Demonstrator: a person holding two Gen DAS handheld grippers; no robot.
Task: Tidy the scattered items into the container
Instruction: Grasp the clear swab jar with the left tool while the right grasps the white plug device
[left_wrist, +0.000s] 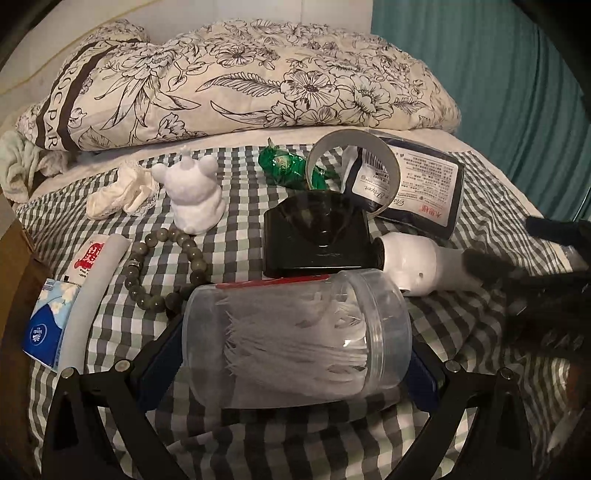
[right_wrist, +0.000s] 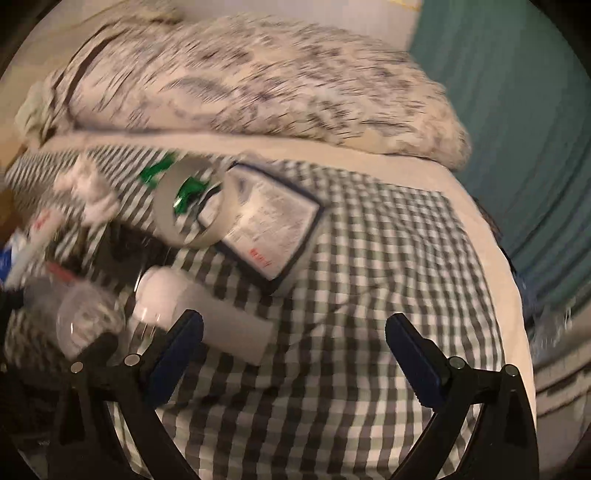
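My left gripper (left_wrist: 295, 354) is shut on a clear plastic jar of floss picks (left_wrist: 299, 336), held on its side between the blue pads (left_wrist: 164, 354). Beyond it on the checked sheet lie a black box (left_wrist: 317, 236), a white bottle (left_wrist: 421, 264), a tape roll (left_wrist: 354, 170), a dark tissue pack (left_wrist: 424, 184), a green wrapper (left_wrist: 284, 164), a white figurine (left_wrist: 195, 192) and a bead bracelet (left_wrist: 166, 266). My right gripper (right_wrist: 295, 347) is open and empty over the sheet, beside the white bottle (right_wrist: 207, 310). No container shows clearly.
A floral quilt (left_wrist: 240, 81) is piled at the back, with a teal curtain (left_wrist: 498, 74) at right. A blue tissue pack (left_wrist: 48, 328), a white tube (left_wrist: 92, 291) and a white sock (left_wrist: 118, 192) lie at left. The right wrist view is motion-blurred.
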